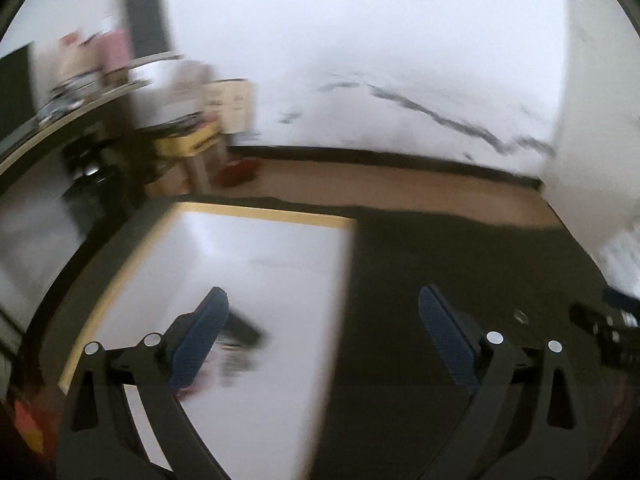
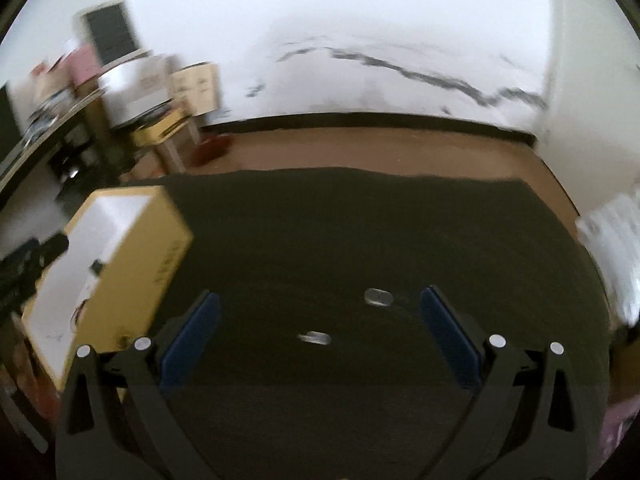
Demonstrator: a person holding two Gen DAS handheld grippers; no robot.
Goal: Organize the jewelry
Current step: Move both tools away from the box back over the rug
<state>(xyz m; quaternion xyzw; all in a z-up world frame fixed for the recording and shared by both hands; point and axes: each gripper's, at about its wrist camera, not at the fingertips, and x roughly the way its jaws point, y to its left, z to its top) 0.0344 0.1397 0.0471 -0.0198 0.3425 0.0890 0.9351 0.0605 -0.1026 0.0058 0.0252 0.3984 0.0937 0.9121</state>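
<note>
Left gripper (image 1: 323, 312): black frame, blue pads (image 1: 200, 344), jaws spread wide, nothing between them. It hangs over the right edge of a white-lined box (image 1: 248, 264) with a yellow rim; the left pad covers part of a dark, smeared item (image 1: 240, 334) lying in the box, too blurred to identify.

Right gripper (image 2: 320, 316): same build, jaws at full spread, holding nothing. Two small silvery pieces lie on the dark mat (image 2: 360, 220) between its fingers, apart from both pads: one (image 2: 316, 337) near the middle, one (image 2: 378, 297) just inside the right pad. Both are blurred; whether ring, clasp or earring cannot be told.

Views compared: the left wrist view shows the box from above, with its interior; the right wrist view shows it from the side, at left on the mat, yellow wall with faint lettering that cannot be read. Only the right wrist view shows the silvery pieces clearly; the left view has one faint glint (image 1: 520, 315) on the mat and a black device (image 1: 600, 328) cut off at its right edge.

Surface: dark mat over a brown floor (image 2: 360, 148). Room: white wall (image 2: 360, 20) with a dark crack-like streak (image 2: 420, 74), black skirting; cluttered shelves and a stool (image 2: 160, 136) at far left, heavily motion-blurred.
</note>
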